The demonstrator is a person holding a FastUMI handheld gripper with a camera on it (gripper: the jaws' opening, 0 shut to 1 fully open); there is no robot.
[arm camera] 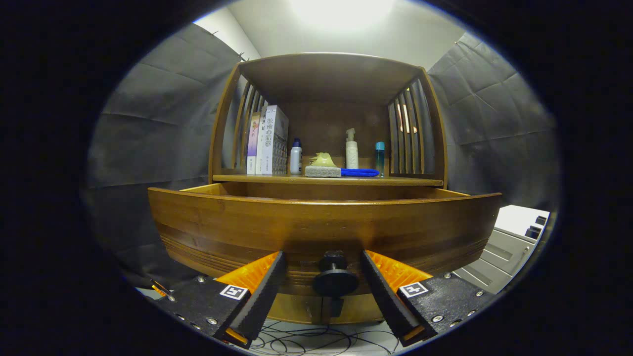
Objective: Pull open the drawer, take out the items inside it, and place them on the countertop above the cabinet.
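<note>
The gripper point(324, 262) has its 2 fingers spread wide, touching nothing, with the round dark knob point(335, 278) of the drawer point(237, 227) between them. The drawer stands pulled out below the countertop point(277, 179); its inside is hidden. On the countertop, from 10 to 2 o'clock of the knob: books point(269, 141), 3 bottles point(351, 148), a sponge point(322, 171) beside a blue item point(360, 172).
</note>
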